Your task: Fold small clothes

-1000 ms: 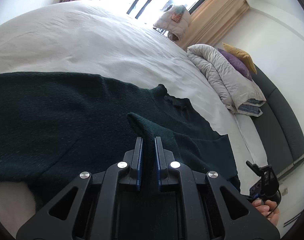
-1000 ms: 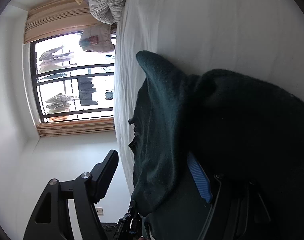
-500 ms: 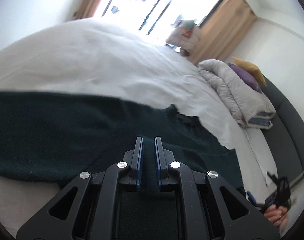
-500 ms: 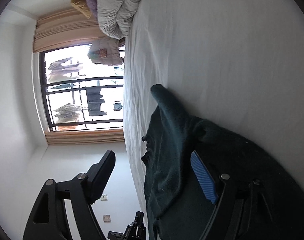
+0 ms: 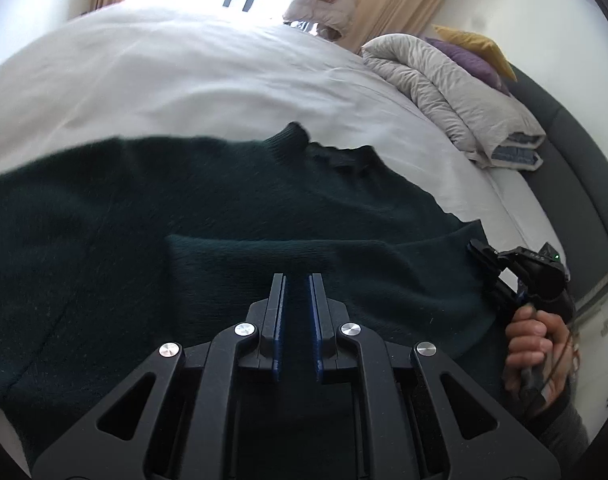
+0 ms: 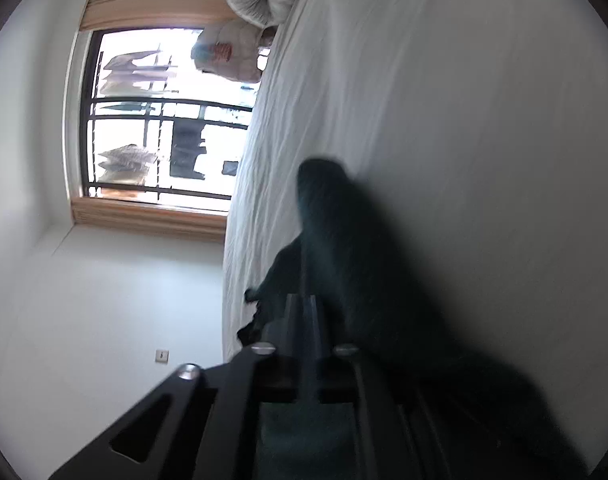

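Note:
A dark green knitted sweater (image 5: 183, 208) lies spread across the white bed (image 5: 191, 72). One part of it is folded over the body as a flat layer (image 5: 304, 256). My left gripper (image 5: 297, 280) is shut on the near edge of that folded layer, and dark cloth fills the narrow gap between its blue pads (image 5: 279, 320). In the blurred right wrist view my right gripper (image 6: 304, 300) is shut at the sweater's (image 6: 364, 264) edge, with no cloth seen between its fingers. A hand (image 5: 536, 340) holds that right gripper (image 5: 480, 252) at the sweater's right corner.
A rolled grey duvet (image 5: 444, 80) with purple and yellow cushions (image 5: 476, 52) lies at the head of the bed by a dark headboard (image 5: 576, 168). A bright window (image 6: 151, 120) with curtains and a pale bundle (image 5: 324, 0) is beyond the far edge.
The fold that my left gripper held up now lies flat on the sweater. My right gripper was open with cloth draped over a finger. Now it is shut and clear of that cloth.

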The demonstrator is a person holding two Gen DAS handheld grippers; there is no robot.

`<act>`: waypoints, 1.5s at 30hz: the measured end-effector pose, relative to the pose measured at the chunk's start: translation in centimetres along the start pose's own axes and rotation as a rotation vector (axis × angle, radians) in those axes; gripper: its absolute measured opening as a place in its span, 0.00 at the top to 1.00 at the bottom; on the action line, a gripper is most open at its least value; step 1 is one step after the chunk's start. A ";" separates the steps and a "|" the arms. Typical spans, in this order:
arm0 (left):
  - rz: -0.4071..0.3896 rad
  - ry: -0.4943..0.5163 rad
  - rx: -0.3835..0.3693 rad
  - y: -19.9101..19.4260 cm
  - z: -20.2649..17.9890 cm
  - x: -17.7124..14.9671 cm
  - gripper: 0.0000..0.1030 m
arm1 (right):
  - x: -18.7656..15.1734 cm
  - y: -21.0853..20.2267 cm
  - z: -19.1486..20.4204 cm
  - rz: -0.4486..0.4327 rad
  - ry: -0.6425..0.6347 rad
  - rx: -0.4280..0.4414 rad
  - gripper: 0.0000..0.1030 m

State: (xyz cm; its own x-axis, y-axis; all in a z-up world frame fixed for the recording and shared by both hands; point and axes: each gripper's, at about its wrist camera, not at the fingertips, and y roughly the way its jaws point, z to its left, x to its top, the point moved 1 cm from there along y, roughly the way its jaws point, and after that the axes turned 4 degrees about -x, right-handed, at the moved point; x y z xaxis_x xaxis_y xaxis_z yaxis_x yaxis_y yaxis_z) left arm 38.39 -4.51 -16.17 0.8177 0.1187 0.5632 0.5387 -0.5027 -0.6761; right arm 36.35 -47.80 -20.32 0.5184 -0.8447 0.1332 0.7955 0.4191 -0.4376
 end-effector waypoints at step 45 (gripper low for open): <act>-0.257 -0.227 -0.083 -1.3 6.6 -2.8 0.90 | -17.9 15.9 15.4 0.243 -0.782 -0.272 0.40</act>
State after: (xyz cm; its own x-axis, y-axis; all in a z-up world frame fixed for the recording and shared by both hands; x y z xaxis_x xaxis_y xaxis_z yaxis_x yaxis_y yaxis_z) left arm 36.79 1.47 -20.04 0.6869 0.4327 0.5839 0.7219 -0.4987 -0.4797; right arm 44.58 -20.89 -15.94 0.8111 -0.2284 0.5385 0.5836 0.3800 -0.7177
